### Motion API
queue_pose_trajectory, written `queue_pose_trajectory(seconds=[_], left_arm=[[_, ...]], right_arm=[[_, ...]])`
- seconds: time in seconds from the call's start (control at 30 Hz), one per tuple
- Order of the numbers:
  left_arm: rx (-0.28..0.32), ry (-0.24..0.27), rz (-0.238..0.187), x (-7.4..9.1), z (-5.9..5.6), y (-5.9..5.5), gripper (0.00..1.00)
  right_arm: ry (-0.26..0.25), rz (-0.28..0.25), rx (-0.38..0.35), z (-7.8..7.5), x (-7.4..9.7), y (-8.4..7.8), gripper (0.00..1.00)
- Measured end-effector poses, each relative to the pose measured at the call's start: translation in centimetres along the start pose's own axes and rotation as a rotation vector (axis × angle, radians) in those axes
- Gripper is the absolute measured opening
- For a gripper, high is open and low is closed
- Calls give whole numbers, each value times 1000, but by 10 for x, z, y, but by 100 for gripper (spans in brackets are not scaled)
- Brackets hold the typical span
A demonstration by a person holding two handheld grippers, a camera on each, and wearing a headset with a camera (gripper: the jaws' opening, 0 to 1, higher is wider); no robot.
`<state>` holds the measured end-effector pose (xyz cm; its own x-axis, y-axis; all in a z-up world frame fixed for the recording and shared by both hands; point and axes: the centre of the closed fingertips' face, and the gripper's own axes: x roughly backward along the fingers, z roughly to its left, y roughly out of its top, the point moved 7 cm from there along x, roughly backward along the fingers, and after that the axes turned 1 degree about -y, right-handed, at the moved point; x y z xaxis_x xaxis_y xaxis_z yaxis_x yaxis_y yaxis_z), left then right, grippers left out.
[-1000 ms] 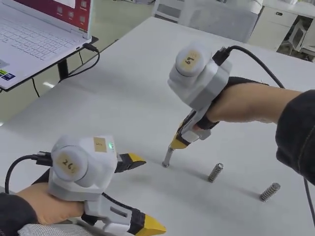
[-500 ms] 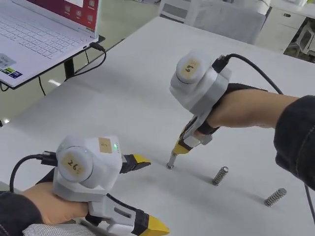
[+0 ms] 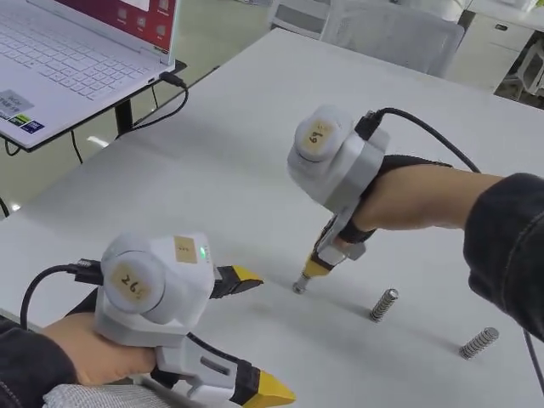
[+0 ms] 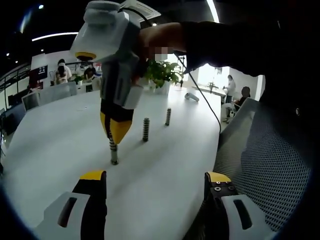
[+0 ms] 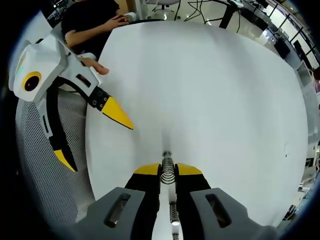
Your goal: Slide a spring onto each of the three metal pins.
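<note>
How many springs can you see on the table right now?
3. First spring is held in the right gripper over a pin; second spring stands right of it in the head view; third spring farthest right. Others could hide behind the grippers.

This looks like an open-plan office or lab. A long white counter (image 3: 229, 144) has a laptop (image 3: 76, 59) on a raised stand beside it, a mesh chair (image 4: 270, 150) drawn up to it, and white cabinets (image 3: 480, 42) beyond its far end. In the left gripper view, people (image 4: 62, 70) sit at other tables under ceiling strip lights (image 4: 55, 36), and a potted plant (image 4: 162, 75) stands towards the counter's far end.
</note>
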<state>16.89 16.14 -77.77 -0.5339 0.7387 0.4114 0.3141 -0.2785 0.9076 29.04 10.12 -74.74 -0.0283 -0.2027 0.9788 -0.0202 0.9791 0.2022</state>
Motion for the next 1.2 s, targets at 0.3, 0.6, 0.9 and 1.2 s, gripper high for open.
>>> queue_pose_trajectory(seconds=[0.3, 0.6, 0.9, 1.2], left_arm=[[0, 1, -3, 0, -1, 1, 76], [0, 1, -2, 0, -1, 1, 76], [1, -1, 0, 0, -2, 1, 76], [0, -1, 1, 0, -3, 1, 75]], right_arm=[[12, 24, -7, 1, -10, -2, 9], [21, 36, -19, 2, -22, -7, 9], [14, 31, -32, 0, -25, -8, 9], [18, 25, -15, 3, -25, -10, 10]])
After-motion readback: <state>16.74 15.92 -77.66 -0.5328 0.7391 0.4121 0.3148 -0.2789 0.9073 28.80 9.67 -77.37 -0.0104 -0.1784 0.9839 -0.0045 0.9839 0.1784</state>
